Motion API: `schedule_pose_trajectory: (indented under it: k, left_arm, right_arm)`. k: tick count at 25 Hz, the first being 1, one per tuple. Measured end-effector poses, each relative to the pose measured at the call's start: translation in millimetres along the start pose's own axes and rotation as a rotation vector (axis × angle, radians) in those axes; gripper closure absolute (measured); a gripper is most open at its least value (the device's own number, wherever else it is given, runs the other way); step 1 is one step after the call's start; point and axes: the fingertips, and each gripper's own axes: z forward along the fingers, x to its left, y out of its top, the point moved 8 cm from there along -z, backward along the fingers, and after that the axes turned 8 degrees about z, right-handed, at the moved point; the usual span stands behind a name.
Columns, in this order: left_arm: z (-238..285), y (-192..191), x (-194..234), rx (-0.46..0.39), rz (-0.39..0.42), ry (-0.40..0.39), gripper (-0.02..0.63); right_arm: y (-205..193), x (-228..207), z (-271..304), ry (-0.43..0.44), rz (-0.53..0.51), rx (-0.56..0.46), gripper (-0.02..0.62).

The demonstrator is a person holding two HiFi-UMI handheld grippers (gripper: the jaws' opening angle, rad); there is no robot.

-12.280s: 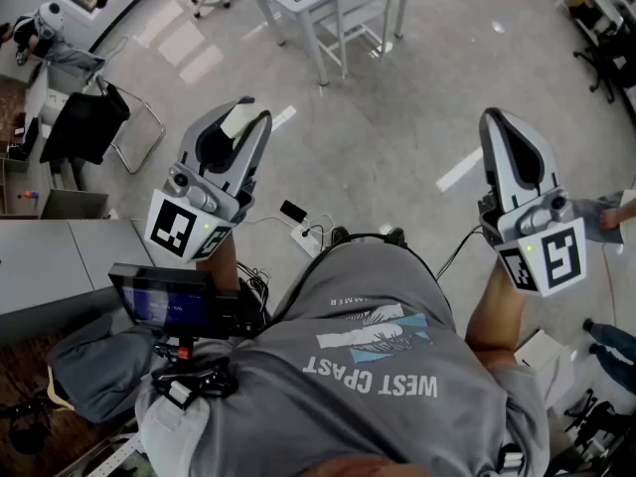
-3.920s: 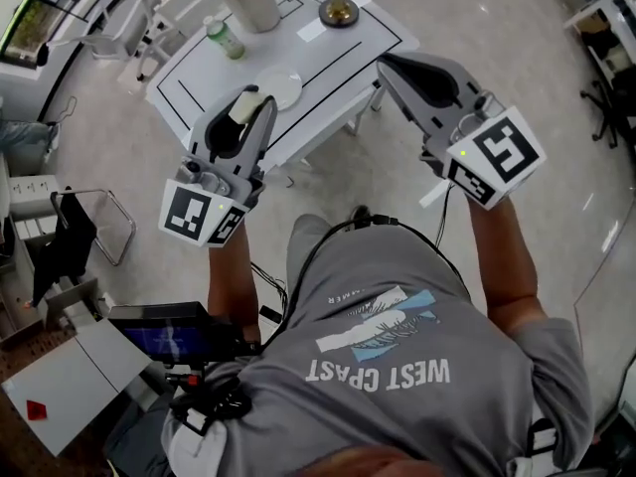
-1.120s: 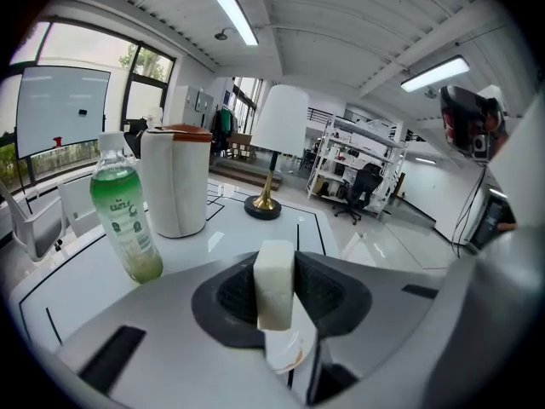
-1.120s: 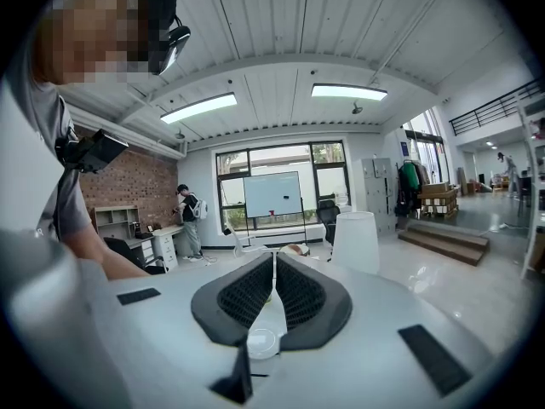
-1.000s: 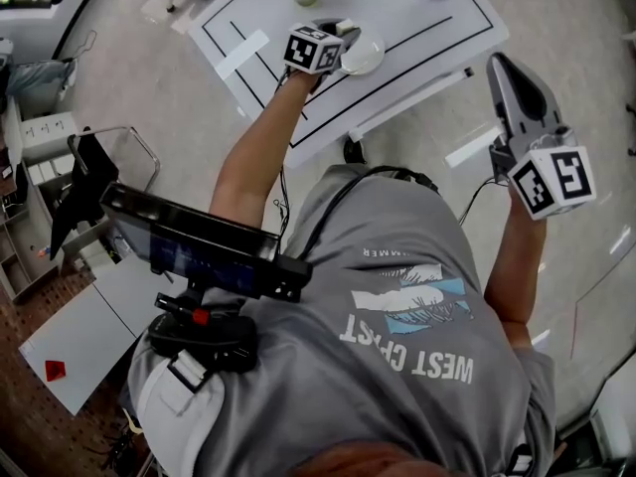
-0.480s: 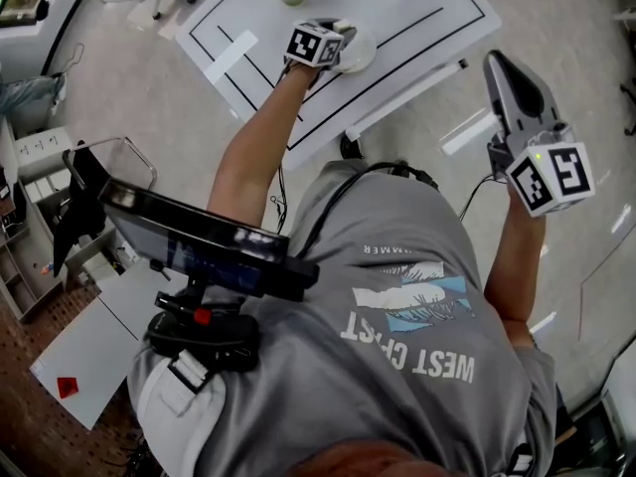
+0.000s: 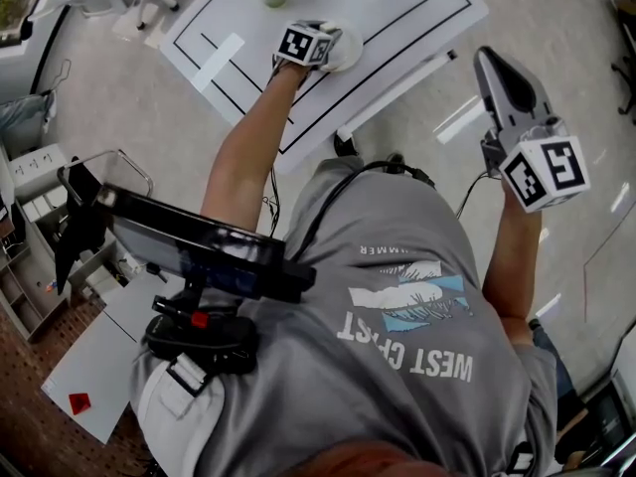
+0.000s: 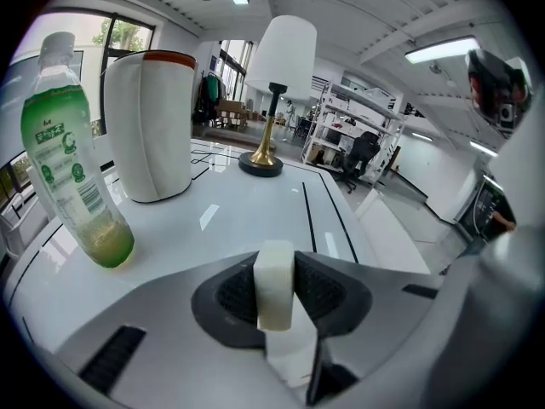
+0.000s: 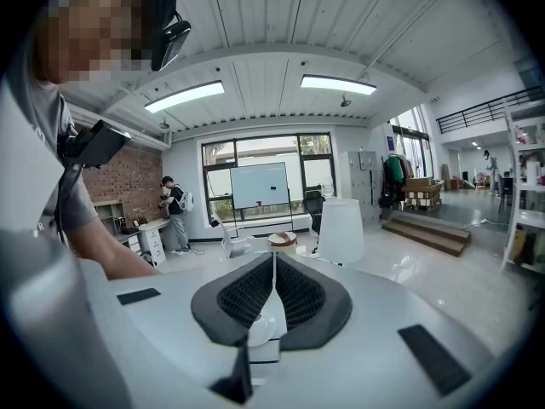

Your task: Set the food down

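Observation:
A pale rectangular block of food stands pinched between the jaws of my left gripper, which is shut on it. In the head view my left gripper is stretched out over a small white plate on the white table; the block is hidden there. My right gripper is held up off the table's right side, above the floor. In the right gripper view my right gripper has its jaws together with nothing between them.
On the table beyond the plate stand a green drink bottle, a white cylinder with a red rim and a white lamp on a brass foot. Black lines mark the tabletop. A screen rig hangs at the person's chest.
The person has come up to the table and the left arm has reached out over the plate with the block. Over the last second both grippers have hardly moved.

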Motion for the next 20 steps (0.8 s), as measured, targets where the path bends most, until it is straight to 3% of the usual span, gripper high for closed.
schedule_pose_trajectory:
  k: [12,20]
  left_arm:
    - [19.3,-2.4,-4.9,0.074,0.092,0.013,0.505]
    - [30.5,5.0,-5.0,0.089,0.217,0.056,0.505]
  right_arm:
    - [-7.2,-6.0,-3.6,-0.019,0.013,0.015,0.588]
    - [-4.8,-16.9,7.0,-0.01,0.02,0.022,0.588]
